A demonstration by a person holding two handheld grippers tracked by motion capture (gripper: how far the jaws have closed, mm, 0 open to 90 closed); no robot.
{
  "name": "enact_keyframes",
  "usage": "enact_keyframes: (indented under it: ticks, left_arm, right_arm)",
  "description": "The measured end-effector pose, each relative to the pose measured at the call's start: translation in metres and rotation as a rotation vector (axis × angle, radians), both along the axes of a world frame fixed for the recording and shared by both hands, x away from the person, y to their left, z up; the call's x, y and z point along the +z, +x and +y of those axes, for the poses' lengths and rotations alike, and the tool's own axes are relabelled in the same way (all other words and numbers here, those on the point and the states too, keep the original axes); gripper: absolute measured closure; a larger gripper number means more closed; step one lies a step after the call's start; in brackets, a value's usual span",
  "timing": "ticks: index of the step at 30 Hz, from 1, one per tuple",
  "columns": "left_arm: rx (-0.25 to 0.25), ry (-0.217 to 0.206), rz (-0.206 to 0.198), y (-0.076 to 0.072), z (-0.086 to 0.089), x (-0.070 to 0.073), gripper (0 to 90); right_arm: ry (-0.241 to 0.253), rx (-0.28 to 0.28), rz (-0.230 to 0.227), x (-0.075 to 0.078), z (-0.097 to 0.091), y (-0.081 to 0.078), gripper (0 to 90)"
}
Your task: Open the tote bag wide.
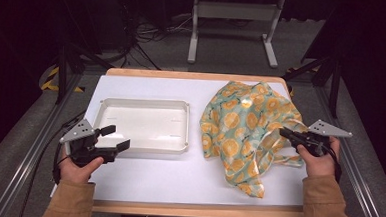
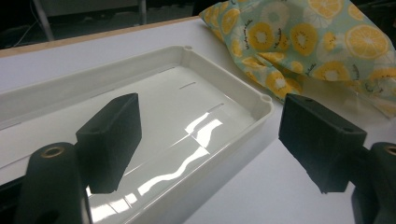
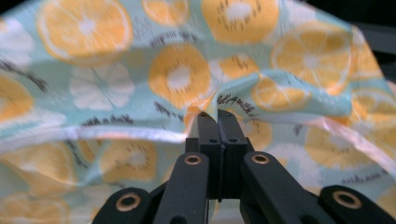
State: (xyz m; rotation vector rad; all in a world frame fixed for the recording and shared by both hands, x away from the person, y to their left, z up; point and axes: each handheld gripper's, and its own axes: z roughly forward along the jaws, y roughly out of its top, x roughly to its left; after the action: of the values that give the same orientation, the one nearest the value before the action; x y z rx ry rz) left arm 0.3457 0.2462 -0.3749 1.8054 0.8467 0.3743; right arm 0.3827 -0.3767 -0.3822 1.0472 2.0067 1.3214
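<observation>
Cloth (image 1: 247, 129), citrus print: we note right gripper (image 1: 286, 134) clenched on its fold, apparently pinched; left gripper (image 1: 115, 137) released beside tray (image 1: 181, 108).

I see the cloth (image 1: 244, 134) as a thin, glossy piece of pale teal fabric printed with orange and yellow citrus slices and small dark lettering. It lies crumpled in loose folds on the right half of the white bench (image 1: 177, 178), one corner trailing toward the near edge. A fold at its right side is pinched and lifted, so the fabric tents up there.
</observation>
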Motion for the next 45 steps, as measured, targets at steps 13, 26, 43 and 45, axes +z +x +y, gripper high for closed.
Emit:
enact_keyframes:
  ticks: [13,26,43,45]
  left_arm:
    - [-0.023,0.026,-0.02,0.001,-0.008,0.002,23.7]
    - [-0.031,0.057,-0.055,-0.003,-0.017,0.015,24.9]
    - [-0.11,0.085,-0.041,-0.002,-0.03,0.019,28.2]
    - [-0.113,0.085,-0.033,0.0,-0.03,0.019,28.5]
  right_arm:
    - [0.046,0.025,-0.107,0.022,0.001,-0.016,90.0]
    - [0.07,0.044,-0.178,0.046,0.005,-0.024,90.0]
    - [0.056,0.088,-0.202,0.091,0.008,-0.022,90.0]
    - [0.053,0.094,-0.203,0.093,0.009,-0.022,90.0]
